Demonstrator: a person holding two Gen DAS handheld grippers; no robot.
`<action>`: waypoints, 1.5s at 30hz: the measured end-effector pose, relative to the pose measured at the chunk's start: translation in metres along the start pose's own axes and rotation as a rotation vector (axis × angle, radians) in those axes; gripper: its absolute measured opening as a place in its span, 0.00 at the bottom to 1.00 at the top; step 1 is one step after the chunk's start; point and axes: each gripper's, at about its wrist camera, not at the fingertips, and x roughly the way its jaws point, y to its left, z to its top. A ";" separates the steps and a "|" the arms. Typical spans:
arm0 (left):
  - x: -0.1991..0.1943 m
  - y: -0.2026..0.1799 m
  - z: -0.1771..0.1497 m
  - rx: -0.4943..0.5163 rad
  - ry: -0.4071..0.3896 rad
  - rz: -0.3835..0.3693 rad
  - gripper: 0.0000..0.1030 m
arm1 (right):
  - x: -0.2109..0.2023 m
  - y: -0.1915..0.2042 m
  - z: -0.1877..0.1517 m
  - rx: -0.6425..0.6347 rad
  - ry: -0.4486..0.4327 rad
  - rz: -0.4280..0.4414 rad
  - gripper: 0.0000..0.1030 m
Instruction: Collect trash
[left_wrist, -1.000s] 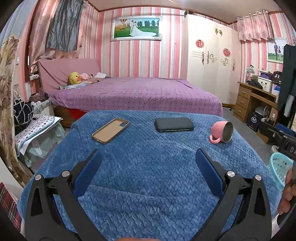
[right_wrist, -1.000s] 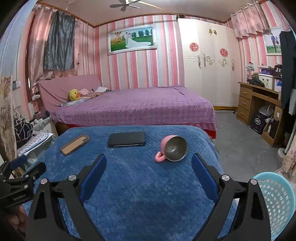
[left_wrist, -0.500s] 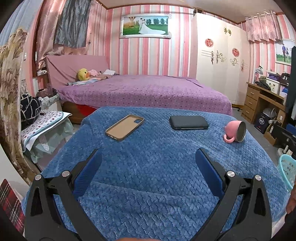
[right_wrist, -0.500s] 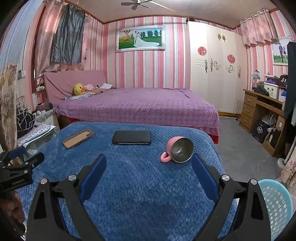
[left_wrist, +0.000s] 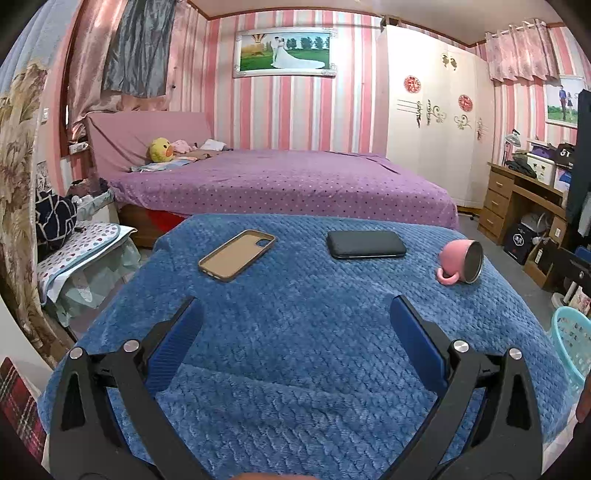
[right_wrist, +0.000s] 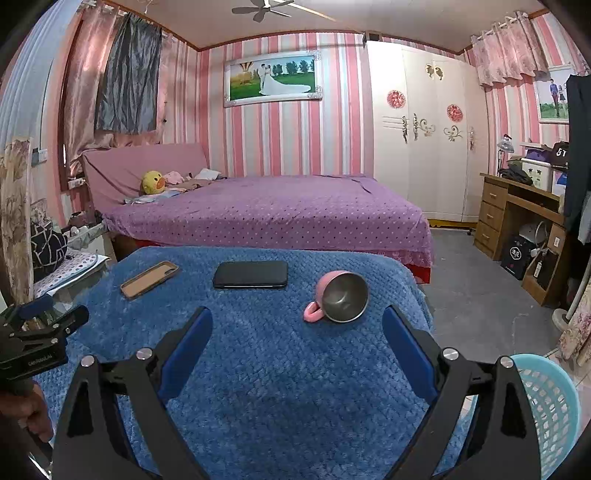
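A: Since both grippers hover empty with jaws spread wide, which goes first, do you think?

B: Probably the right gripper (right_wrist: 297, 332); the pink cup (right_wrist: 338, 297) lies at its one o'clock, close ahead, and the basket (right_wrist: 550, 406) sits at four o'clock just off the tabletop (right_wrist: 277, 387). I'd close on the cup's rim or body, not the handle, since it's tipped on its side and could roll on the blue blanket.

A: And the left gripper (left_wrist: 293, 325)?

B: Its jaws gape too. The phone (left_wrist: 365, 244) is at one o'clock, the phone case (left_wrist: 236, 254) at eleven; both lie flat, well apart.

A: Is any of it really trash?

B: Nothing looks like litter. The cup is pink outside, metal inside, mouth towards the right gripper, handle against the blanket. The case is tan, lying inside up.
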 end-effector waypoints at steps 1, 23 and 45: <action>0.000 -0.001 0.000 0.001 -0.001 0.000 0.95 | 0.000 -0.001 0.000 0.002 0.002 0.000 0.89; -0.002 -0.002 0.000 -0.009 0.003 0.004 0.95 | 0.001 0.004 0.000 -0.013 0.009 0.001 0.89; -0.003 -0.002 0.003 -0.006 0.002 0.003 0.95 | 0.001 0.004 0.000 -0.015 0.010 0.005 0.89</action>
